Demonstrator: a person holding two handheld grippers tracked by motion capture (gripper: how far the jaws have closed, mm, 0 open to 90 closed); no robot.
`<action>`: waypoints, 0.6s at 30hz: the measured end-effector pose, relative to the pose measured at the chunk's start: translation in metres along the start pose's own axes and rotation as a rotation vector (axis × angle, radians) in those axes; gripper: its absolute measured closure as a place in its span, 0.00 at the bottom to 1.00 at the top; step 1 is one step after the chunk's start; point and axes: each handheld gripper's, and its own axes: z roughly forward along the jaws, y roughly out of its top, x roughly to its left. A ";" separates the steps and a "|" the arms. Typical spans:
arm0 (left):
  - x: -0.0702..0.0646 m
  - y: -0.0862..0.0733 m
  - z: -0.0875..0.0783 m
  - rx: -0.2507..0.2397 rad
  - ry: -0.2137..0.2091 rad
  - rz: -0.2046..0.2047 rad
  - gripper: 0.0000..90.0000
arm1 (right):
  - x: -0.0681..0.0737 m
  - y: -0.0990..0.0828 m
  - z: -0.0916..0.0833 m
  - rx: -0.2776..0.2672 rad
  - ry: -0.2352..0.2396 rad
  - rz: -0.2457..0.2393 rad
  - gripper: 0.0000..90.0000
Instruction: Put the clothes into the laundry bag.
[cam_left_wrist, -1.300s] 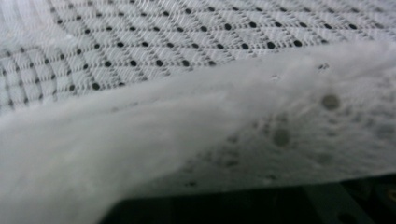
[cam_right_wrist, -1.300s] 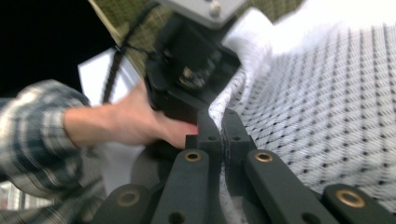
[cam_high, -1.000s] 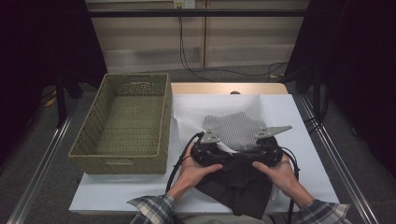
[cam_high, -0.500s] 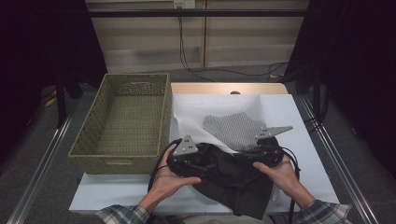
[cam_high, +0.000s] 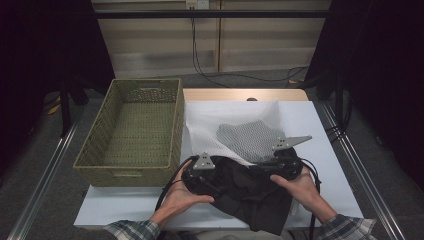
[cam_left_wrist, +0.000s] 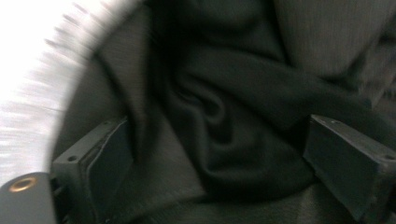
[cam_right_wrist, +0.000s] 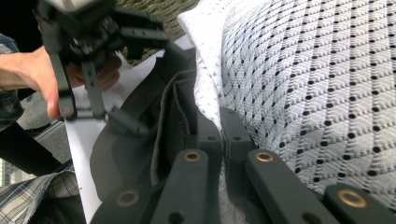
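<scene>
A dark garment (cam_high: 250, 195) lies crumpled at the table's front, its far edge against a grey-and-white patterned cloth (cam_high: 250, 140). My left gripper (cam_high: 212, 182) sits at the garment's left side. Its jaws (cam_left_wrist: 219, 158) have just been opening and now stand wide open, with folds of dark cloth (cam_left_wrist: 224, 116) loose between them. My right gripper (cam_high: 272, 165) is at the garment's far right corner. Its jaws (cam_right_wrist: 220, 135) are shut on a fold of the dark garment (cam_right_wrist: 175, 121), right beside the patterned cloth's (cam_right_wrist: 317, 84) edge.
An empty green wicker basket (cam_high: 127, 172) stands on the left part of the table. A white sheet (cam_high: 315, 125) covers the tabletop. Metal rails (cam_high: 45, 175) run along both sides, and the person's plaid sleeves (cam_high: 345, 227) come in at the bottom.
My left gripper has let go of the garment's far edge, opened its jaws and moved left and nearer to the person. The right gripper has stayed where it was.
</scene>
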 end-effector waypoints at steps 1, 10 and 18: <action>-0.001 0.000 0.002 0.005 -0.025 -0.002 0.05 | 0.000 0.000 0.000 0.000 -0.002 0.000 0.99; -0.016 -0.008 0.004 0.063 -0.049 0.068 0.11 | 0.001 -0.002 0.004 0.015 -0.002 -0.005 0.99; -0.010 -0.003 0.004 0.052 0.018 0.066 0.60 | 0.003 -0.002 0.008 0.026 0.002 -0.006 0.99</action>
